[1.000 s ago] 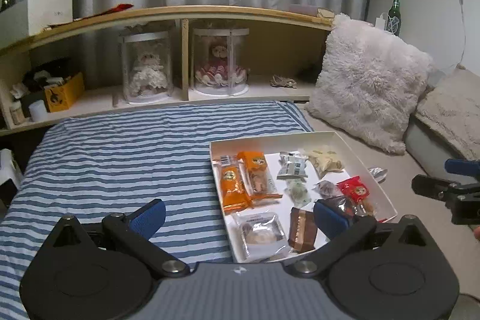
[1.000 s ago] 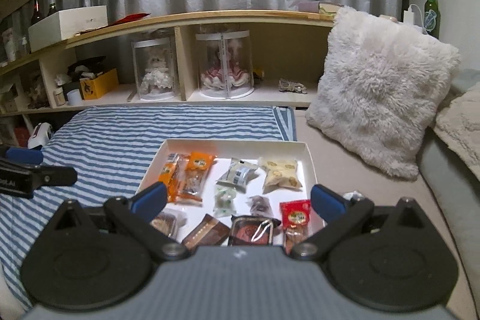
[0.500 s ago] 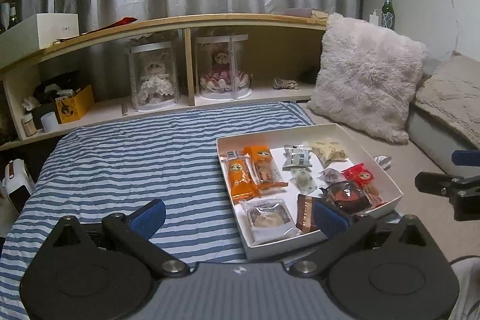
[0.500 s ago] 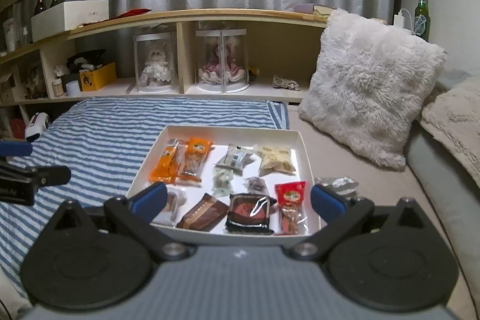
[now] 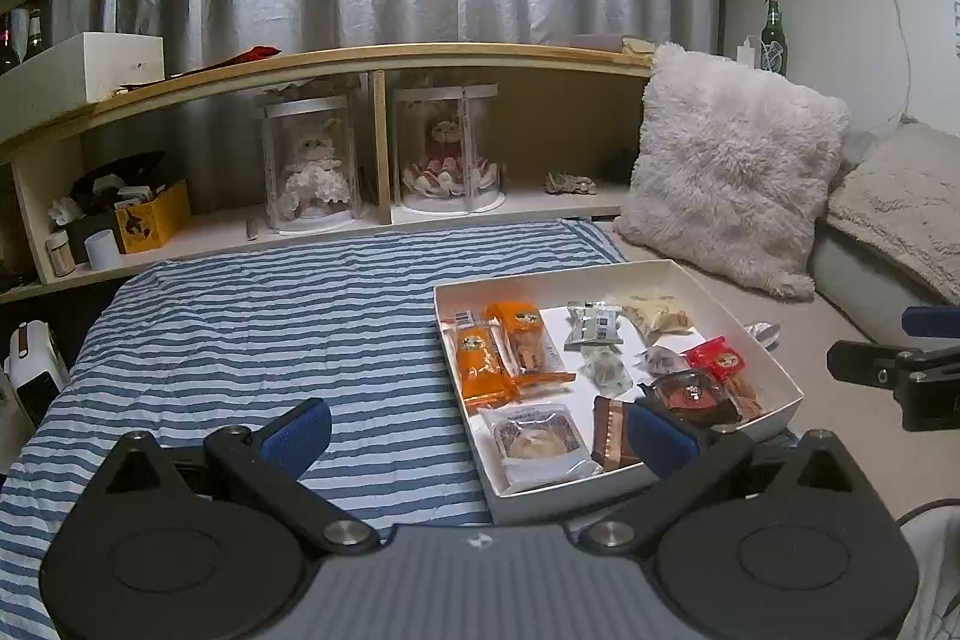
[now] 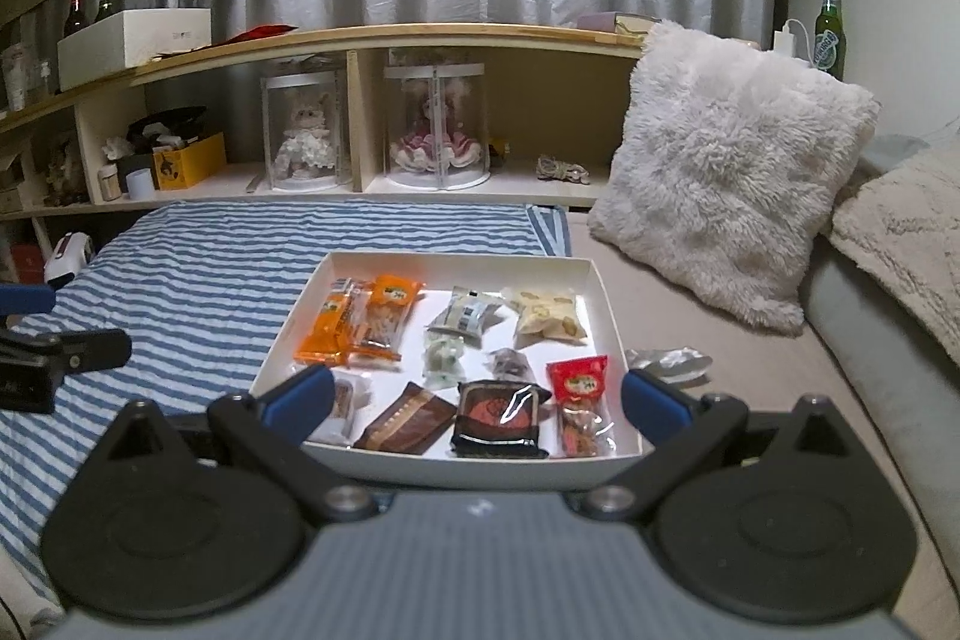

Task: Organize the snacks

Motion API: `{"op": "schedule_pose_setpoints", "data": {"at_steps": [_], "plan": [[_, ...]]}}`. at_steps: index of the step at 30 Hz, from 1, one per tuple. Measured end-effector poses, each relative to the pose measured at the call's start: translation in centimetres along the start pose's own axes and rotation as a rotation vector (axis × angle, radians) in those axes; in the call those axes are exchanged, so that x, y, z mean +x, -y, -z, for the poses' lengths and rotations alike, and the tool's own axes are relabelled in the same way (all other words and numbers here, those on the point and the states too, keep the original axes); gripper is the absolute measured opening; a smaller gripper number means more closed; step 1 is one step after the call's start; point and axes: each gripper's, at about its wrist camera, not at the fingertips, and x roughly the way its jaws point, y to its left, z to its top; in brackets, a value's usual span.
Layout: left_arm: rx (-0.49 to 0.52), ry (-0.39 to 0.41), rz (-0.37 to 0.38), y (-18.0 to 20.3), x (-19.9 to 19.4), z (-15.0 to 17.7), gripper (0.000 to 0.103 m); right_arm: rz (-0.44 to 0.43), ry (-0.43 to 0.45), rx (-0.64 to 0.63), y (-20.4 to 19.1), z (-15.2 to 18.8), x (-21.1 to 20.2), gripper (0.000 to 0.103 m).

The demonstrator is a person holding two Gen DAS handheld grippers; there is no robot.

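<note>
With both my left gripper (image 5: 479, 430) and right gripper (image 6: 474, 397) spread wide and empty, I risk missing the silver wrapper (image 6: 669, 361) lying outside the white tray (image 6: 480, 469) at centre right, or nudging that tray's near wall.

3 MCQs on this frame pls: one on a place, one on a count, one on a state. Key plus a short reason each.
1. Where does the silver wrapper lie?
A. inside the box
B. outside the box, on its pillow side
C. on the shelf

2. How many orange packs are in the box?
A. two
B. four
C. none

3. What state is the right tool in?
A. shut on the red pack
B. shut and empty
C. open and empty

Key:
1 B: it lies on the plain cover just past the box wall, on the side of the pillow.
2 A: two lie side by side at the box's left.
3 C: its blue pads stand wide apart above the box's near edge, and the red pack lies loose in the box.
</note>
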Motion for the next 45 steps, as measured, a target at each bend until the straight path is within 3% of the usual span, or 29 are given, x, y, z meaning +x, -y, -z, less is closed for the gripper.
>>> {"op": "schedule_pose_setpoints", "data": {"at_steps": [45], "plan": [[-0.014, -0.019, -0.003, -0.24, 0.34, 0.64, 0.103, 0.009, -0.018, -0.011, -0.75, 0.59, 0.54, 0.102]]}}
